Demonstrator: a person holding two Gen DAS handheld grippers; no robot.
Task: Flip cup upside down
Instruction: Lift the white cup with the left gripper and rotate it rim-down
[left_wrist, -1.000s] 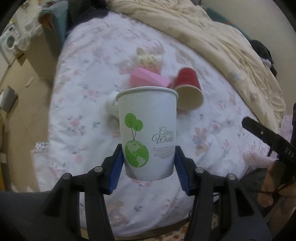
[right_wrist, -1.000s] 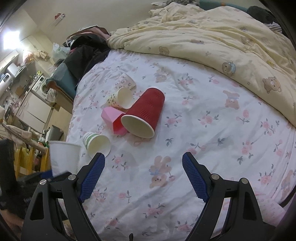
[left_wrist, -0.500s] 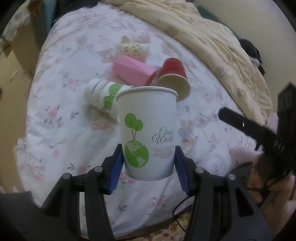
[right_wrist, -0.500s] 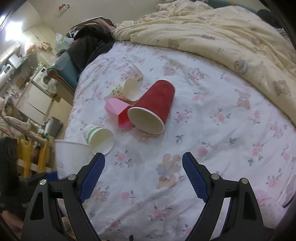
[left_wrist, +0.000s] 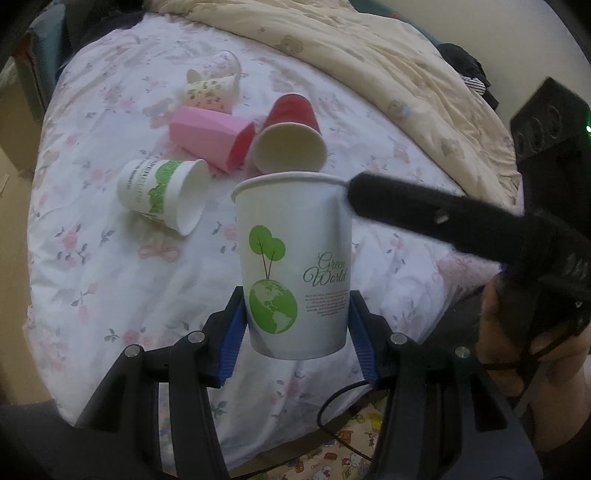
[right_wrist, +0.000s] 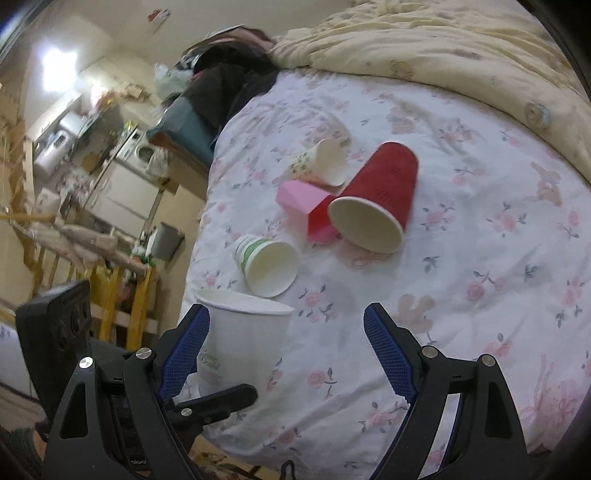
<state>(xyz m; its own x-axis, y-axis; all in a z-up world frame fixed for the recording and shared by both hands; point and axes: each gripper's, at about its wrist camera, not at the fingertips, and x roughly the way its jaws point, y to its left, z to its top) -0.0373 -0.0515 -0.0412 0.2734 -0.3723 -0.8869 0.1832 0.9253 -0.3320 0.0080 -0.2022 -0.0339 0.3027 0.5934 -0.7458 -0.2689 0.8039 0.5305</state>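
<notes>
My left gripper (left_wrist: 297, 334) is shut on a white paper cup (left_wrist: 293, 264) printed with a green globe and "Green World". It holds the cup upright, mouth up, above the near edge of the bed. My right gripper (right_wrist: 286, 350) is open. Its black finger (left_wrist: 436, 218) reaches in from the right and touches the cup's rim. In the right wrist view the same cup (right_wrist: 242, 339) sits just inside the left blue pad (right_wrist: 184, 347), with the left gripper's finger (right_wrist: 218, 402) below it.
Several cups lie on their sides on the floral sheet (left_wrist: 110, 280): a red cup (left_wrist: 291, 138), a pink cup (left_wrist: 212, 136), a white cup with a green band (left_wrist: 164, 194) and a small patterned cup (left_wrist: 210, 92). A cream quilt (left_wrist: 369, 66) covers the far side.
My right gripper has swung left and closer, so the held cup now stands between its open fingers. The left gripper has moved the cup further over the bed.
</notes>
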